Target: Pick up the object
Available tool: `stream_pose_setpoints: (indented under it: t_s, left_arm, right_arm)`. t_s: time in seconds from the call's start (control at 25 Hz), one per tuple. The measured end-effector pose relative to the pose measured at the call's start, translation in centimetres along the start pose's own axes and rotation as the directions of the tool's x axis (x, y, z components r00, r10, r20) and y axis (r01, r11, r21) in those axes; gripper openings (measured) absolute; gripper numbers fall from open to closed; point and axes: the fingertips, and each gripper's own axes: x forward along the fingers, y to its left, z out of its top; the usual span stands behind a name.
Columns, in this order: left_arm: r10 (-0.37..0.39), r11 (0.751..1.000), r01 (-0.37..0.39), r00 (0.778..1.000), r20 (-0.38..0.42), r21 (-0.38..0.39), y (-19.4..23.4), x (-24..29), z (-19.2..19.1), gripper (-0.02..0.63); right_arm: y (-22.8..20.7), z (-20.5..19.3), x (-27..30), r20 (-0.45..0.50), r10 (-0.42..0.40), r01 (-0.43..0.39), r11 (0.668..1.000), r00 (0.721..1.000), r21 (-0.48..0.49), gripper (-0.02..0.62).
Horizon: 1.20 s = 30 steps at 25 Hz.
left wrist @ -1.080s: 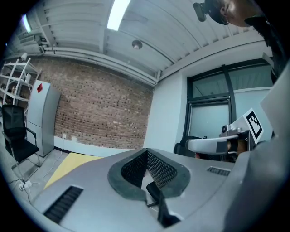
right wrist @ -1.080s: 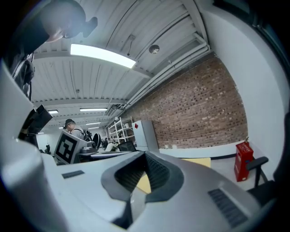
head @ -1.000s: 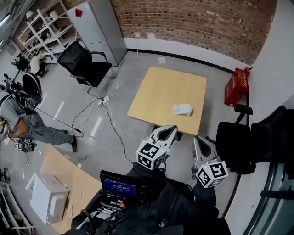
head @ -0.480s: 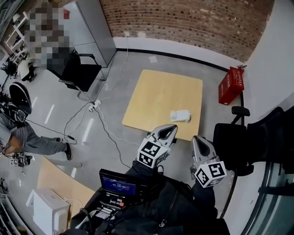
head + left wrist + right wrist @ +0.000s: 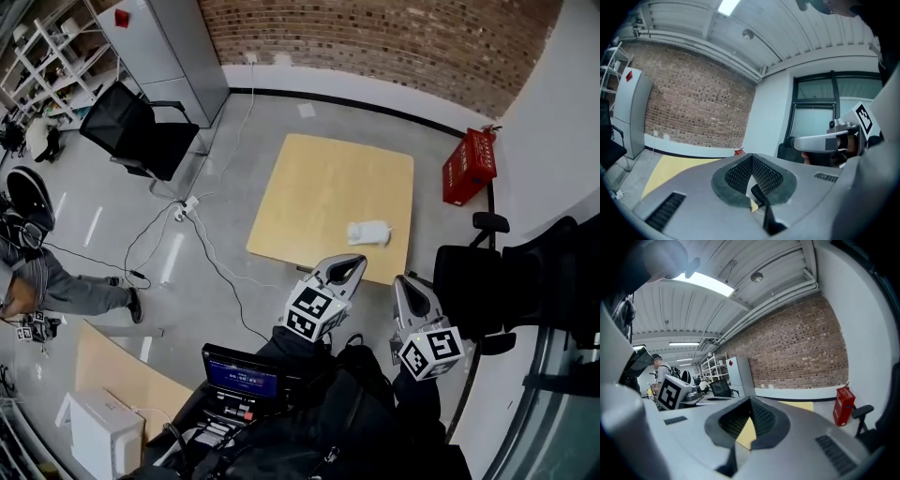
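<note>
Object: small white lump is left on square pale wooden table.
Fingers: left gripper, right gripper are held clenched, empty, pending approach.

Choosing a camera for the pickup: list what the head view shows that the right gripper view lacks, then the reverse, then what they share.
Only the head view: the white object lying on the table, the floor cables, and the small screen at the person's chest.

Only the right gripper view: the ceiling light, and a close look along the right gripper, its jaws together with nothing between them.

Both: the table, the brick wall, the red box and the grey cabinet.
</note>
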Motion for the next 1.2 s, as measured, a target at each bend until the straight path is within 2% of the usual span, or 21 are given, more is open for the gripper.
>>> stream_pose_setpoints:
  t_s: [0.56, 0.88, 1.2]
  left_arm:
    - [0.14, 0.99, -0.14, 0.99, -0.016, -0.003, 3.7, -0.4, -0.2, -0.002]
    - [0.13, 0.991, -0.128, 0.99, -0.052, 0.035, 3.2, 4.9, -0.5, -0.002]
    - [0.165, 0.985, -0.161, 0.984, -0.066, 0.059, 4.2, 10.2, -1.3, -0.002]
  right_arm:
    - [-0.8, 0.2, 3.5, -0.011, 0.11, -0.111, 0.994, 0.994, -0.02, 0.005]
    - [-6.9, 0.7, 3.5, 0.006, 0.077, -0.077, 0.997, 0.997, 0.023, 0.005]
    - [-12.5, 1.1, 4.8, 0.006, 0.077, -0.077, 0.996, 0.997, 0.047, 0.005]
